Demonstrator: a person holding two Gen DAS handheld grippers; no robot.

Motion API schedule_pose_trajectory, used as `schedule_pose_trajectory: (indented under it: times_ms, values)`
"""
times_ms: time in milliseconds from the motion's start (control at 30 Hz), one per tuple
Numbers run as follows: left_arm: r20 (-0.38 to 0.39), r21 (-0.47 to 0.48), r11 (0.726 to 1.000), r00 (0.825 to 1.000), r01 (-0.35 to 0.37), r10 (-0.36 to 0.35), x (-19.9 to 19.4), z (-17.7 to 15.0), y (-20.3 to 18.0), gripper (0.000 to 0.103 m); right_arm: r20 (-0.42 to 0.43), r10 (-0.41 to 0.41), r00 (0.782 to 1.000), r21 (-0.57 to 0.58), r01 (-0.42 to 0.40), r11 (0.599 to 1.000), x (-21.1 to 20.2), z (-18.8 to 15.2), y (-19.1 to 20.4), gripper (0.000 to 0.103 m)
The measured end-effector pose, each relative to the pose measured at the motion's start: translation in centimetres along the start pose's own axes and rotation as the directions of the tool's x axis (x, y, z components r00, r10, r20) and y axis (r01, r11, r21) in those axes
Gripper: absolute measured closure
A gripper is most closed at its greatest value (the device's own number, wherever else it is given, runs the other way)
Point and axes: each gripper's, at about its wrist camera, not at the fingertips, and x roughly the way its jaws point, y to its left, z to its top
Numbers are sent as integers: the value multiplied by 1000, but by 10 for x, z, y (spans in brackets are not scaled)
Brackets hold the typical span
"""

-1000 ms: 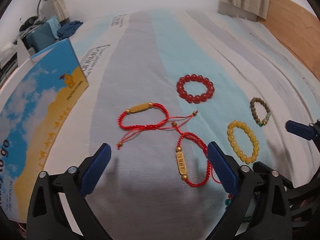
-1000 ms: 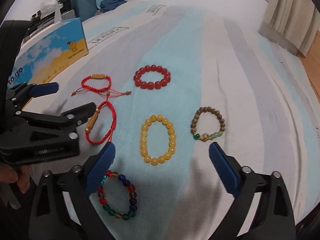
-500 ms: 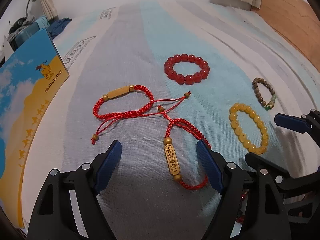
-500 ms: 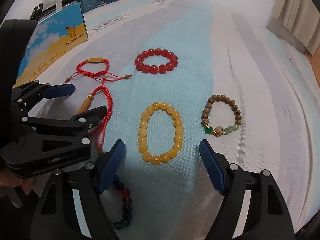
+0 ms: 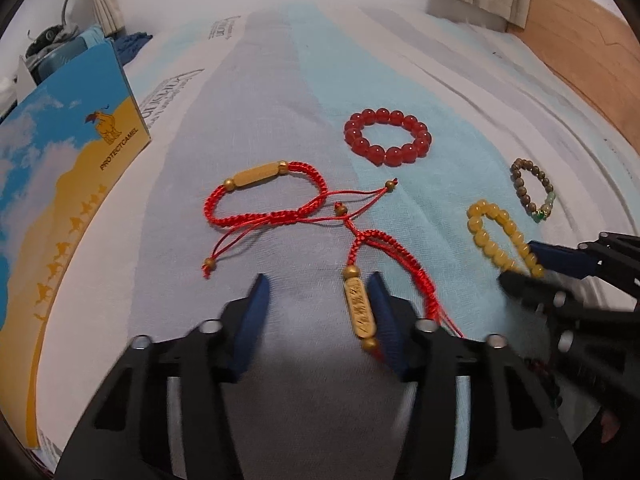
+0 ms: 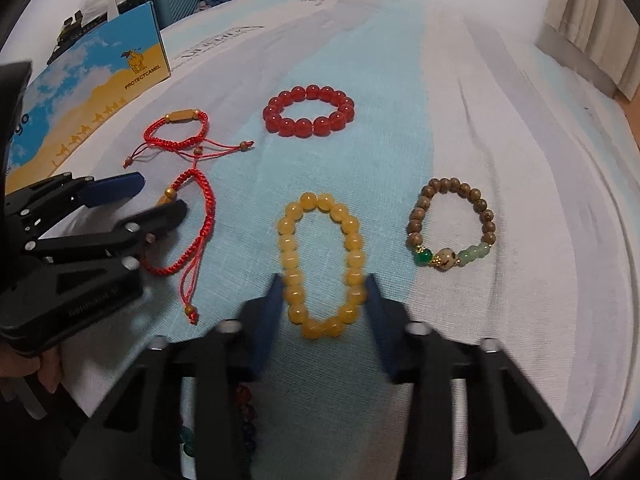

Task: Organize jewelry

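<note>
Several bracelets lie on a striped bedspread [image 5: 280, 80]. My left gripper [image 5: 318, 308] points down over a red cord bracelet [image 5: 430, 296]. Its jaws are closing: the gold tube [image 5: 360, 312] lies against the right pad, while the left pad stands well apart from it. My right gripper [image 6: 324, 300] has its jaws closing on the near end of the yellow bead bracelet [image 6: 292, 240], with both pads against its sides. The right gripper [image 5: 520, 264] also shows on the yellow bead bracelet [image 5: 480, 236] in the left wrist view. The left gripper [image 6: 162, 194] appears at the left of the right wrist view.
A second red cord bracelet [image 5: 256, 174], a red bead bracelet [image 6: 304, 126] and a brown bead bracelet [image 6: 416, 216] lie farther off. A multicoloured bead bracelet [image 6: 244, 400] is half hidden under my right gripper. A blue and yellow box [image 5: 60, 184] stands left. A hand [image 6: 48, 368] holds the left gripper.
Both grippers have sunk toward the bedspread and their jaws have narrowed a lot. The left now flanks the gold tube; the right has come against the yellow bracelet.
</note>
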Motion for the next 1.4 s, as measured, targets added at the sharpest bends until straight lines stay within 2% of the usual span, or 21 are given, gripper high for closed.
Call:
schedule_pose_trajectory:
  times_ms: [33,67,100,267,967,1400]
  values:
    - [-3,3,1000,1000,7,-7,-2,-1,1,71,-6,-3,1000,-6,3,1000,-1,1,0,89]
    - [-7,4,1000,1000,13,-13,-5,-2,0,85,-9,-1,1000,-6,1,1000,-2,1,-1,94]
    - [-13,9,1000,1000,18,-18,-6,-1,0,95,-11,2,1000,-2,-2,1000,-2,2,-2,94]
    - [-37,10,999,999,39,-39,-13,2,3,95,-8,16,1000,18,-16,1000,-9,3,-3,94]
    - [10,30,998,999,49,-49,-62,22,-3,95,62,0,998,10,-1,1000,-64,20,5,94]
    - [58,6,1000,998,26,-27,-105,31,22,95,121,-7,993,2,7,1000,-97,43,25,94]
